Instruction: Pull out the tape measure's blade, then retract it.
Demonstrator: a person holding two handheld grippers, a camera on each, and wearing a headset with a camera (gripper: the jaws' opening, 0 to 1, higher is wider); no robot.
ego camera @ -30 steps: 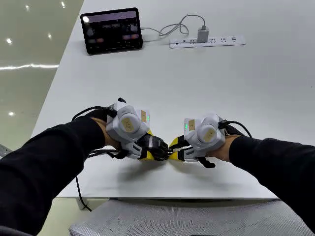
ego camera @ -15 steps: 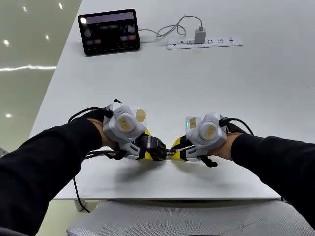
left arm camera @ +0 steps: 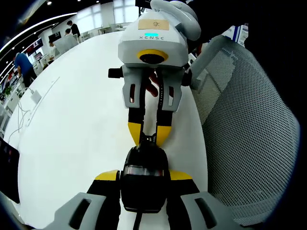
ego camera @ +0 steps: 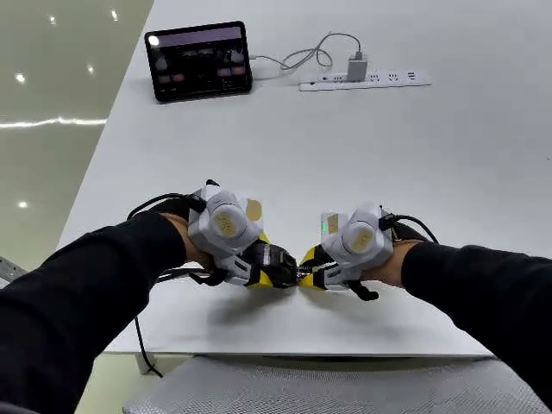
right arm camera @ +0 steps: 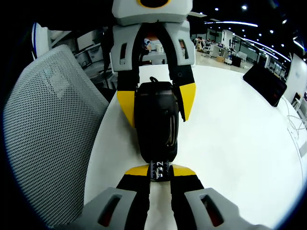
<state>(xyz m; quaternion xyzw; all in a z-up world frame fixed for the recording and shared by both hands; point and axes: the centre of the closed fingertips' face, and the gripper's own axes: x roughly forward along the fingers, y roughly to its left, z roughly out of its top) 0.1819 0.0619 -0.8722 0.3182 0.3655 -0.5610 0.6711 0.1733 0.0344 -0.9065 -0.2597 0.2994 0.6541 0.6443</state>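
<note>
A black tape measure [ego camera: 280,266] is held just above the white table's near edge, between my two grippers. My left gripper [left arm camera: 144,175] is shut on its body [left arm camera: 144,189], yellow pads on both sides. My right gripper [right arm camera: 159,171] is shut on the end of the blade [right arm camera: 159,166], where printed markings show. Only a very short length of blade is out, so the right gripper's tips [left arm camera: 147,134] sit almost against the case mouth. In the head view the left gripper [ego camera: 263,269] and right gripper [ego camera: 310,276] face each other nose to nose.
A dark tablet [ego camera: 199,60] stands at the far left of the table [ego camera: 345,155]. A white power strip [ego camera: 362,80] with a charger and cable lies at the back. A grey mesh chair [ego camera: 302,384] sits below the near table edge.
The head camera has shifted a little. The two grippers have drawn slightly closer together. Both keep their holds.
</note>
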